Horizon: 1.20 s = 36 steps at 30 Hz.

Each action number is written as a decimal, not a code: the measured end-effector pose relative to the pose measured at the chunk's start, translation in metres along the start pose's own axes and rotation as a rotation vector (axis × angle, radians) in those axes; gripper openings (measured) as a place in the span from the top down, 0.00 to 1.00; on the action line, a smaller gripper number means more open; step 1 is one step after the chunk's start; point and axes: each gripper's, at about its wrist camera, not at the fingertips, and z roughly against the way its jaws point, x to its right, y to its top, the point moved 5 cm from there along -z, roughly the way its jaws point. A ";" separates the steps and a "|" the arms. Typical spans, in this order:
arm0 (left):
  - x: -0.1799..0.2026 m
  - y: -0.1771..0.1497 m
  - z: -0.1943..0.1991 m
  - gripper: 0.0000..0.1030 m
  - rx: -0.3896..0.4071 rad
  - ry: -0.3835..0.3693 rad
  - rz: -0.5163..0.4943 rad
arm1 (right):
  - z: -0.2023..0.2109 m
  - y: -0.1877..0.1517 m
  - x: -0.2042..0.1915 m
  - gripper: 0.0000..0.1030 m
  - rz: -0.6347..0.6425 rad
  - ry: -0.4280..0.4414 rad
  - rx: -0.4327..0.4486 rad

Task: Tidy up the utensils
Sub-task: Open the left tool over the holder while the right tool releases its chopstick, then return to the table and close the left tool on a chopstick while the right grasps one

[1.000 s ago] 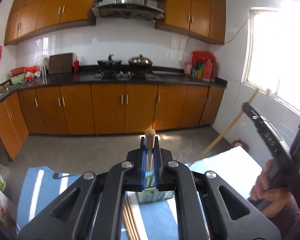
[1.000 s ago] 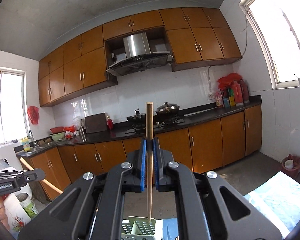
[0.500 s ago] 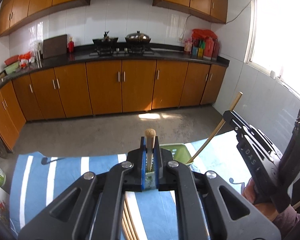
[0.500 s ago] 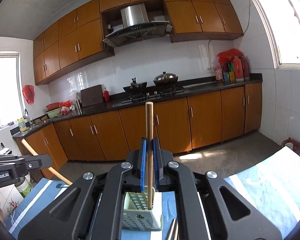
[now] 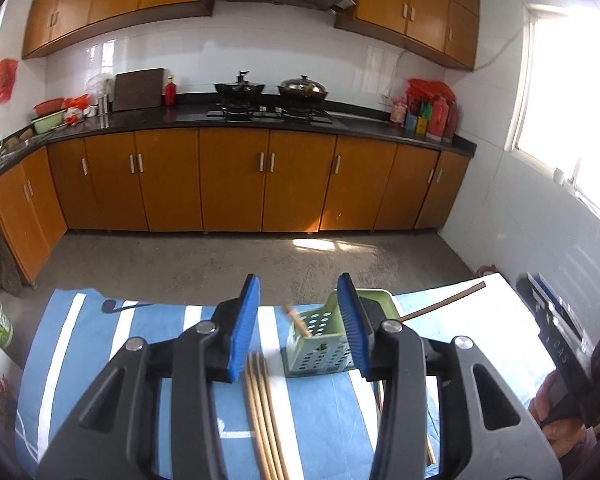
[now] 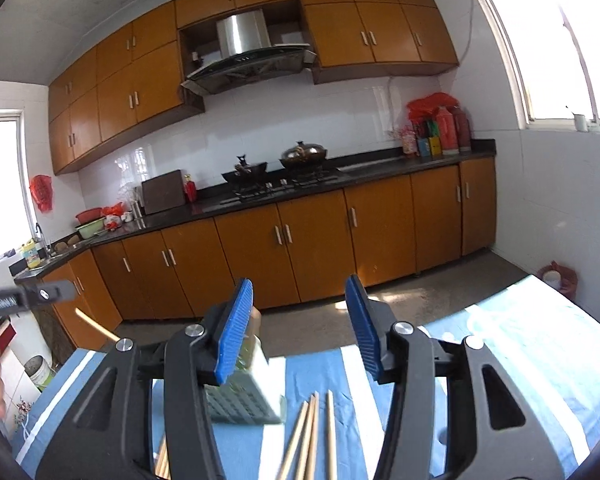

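Both grippers have let go of the chopsticks they clamped a second ago and sunk toward the striped cloth [image 5: 332, 412].

Left wrist view: left gripper [image 5: 298, 320] jaws opening, nothing between the pads; green holder [image 5: 316, 354] stands just ahead, one stick [image 5: 298, 322] leaning in it (another [image 5: 444, 302] juts rightward).
Right wrist view: right gripper [image 6: 298, 324] jaws opening, empty; loose chopsticks [image 6: 310, 432] lie beside the holder [image 6: 244, 400].

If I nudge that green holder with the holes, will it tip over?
Probably easily. The green holder looks like thin perforated plastic, so light. It stands tall and narrow on the striped cloth, and a chopstick leans out, likely adding top weight.
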 end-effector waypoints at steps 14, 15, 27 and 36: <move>-0.073 -0.129 -0.018 0.56 -0.212 0.081 0.104 | -0.053 -0.182 0.028 0.66 0.033 -0.004 -0.569; -0.075 -0.137 -0.022 0.56 -0.231 0.074 0.116 | -0.054 -0.190 0.025 0.66 0.046 -0.004 -0.581; -0.057 -0.205 -0.060 0.72 -0.371 -0.022 0.121 | -0.058 -0.193 0.062 0.92 0.068 -0.192 -0.566; -0.040 -0.237 -0.087 0.87 -0.444 -0.024 0.089 | -0.057 -0.192 0.071 0.92 0.075 -0.210 -0.563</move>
